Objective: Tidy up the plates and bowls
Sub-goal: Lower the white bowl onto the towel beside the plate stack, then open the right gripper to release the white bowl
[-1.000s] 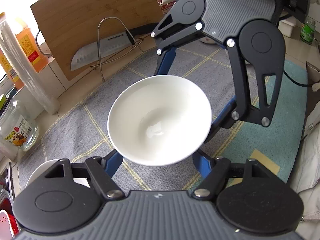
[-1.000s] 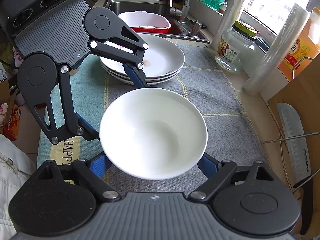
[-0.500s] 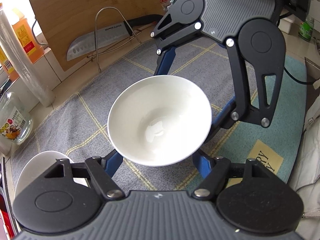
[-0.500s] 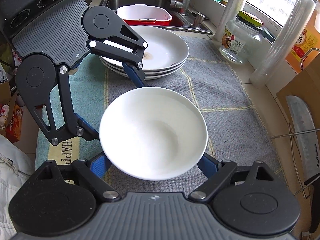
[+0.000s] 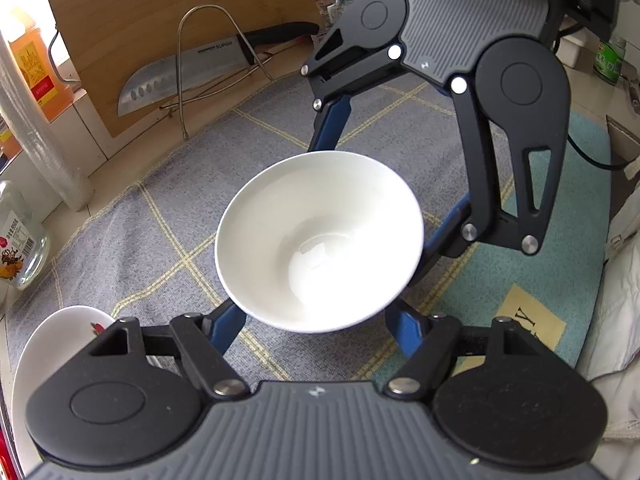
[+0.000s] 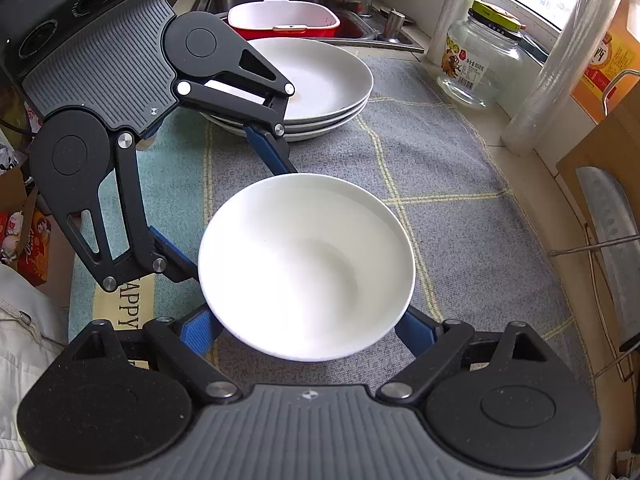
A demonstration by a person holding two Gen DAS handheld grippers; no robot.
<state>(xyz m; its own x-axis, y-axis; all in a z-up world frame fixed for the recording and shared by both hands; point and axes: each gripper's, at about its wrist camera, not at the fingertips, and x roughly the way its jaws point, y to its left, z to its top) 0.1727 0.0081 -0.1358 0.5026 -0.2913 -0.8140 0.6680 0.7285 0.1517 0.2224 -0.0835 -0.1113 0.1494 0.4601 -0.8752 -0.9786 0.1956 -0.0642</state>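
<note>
A white bowl [image 5: 320, 244] is held above the grey checked mat between both grippers, which face each other. My left gripper [image 5: 316, 320] has its blue fingers spread around the bowl's near side, and my right gripper [image 6: 308, 324] grips the opposite side; the bowl also shows in the right wrist view [image 6: 306, 266]. Each gripper's jaws are closed against the bowl's sides. The right gripper [image 5: 372, 176] shows from the left wrist view, the left gripper [image 6: 224, 216] from the right. A stack of white plates [image 6: 320, 80] sits on the mat near the sink, and its edge shows in the left wrist view [image 5: 60, 340].
A knife [image 5: 192, 72] rests on a wire rack against a wooden cutting board [image 5: 160, 12]. A glass jar [image 6: 476, 68], a plastic wrap roll [image 6: 560, 60] and an orange bottle [image 5: 32, 72] line the back wall. A red-and-white basin [image 6: 284, 20] sits in the sink.
Both grippers have carried the bowl along the mat towards the stack of plates; the plates appear larger and nearer now, and the knife and board have shifted in view.
</note>
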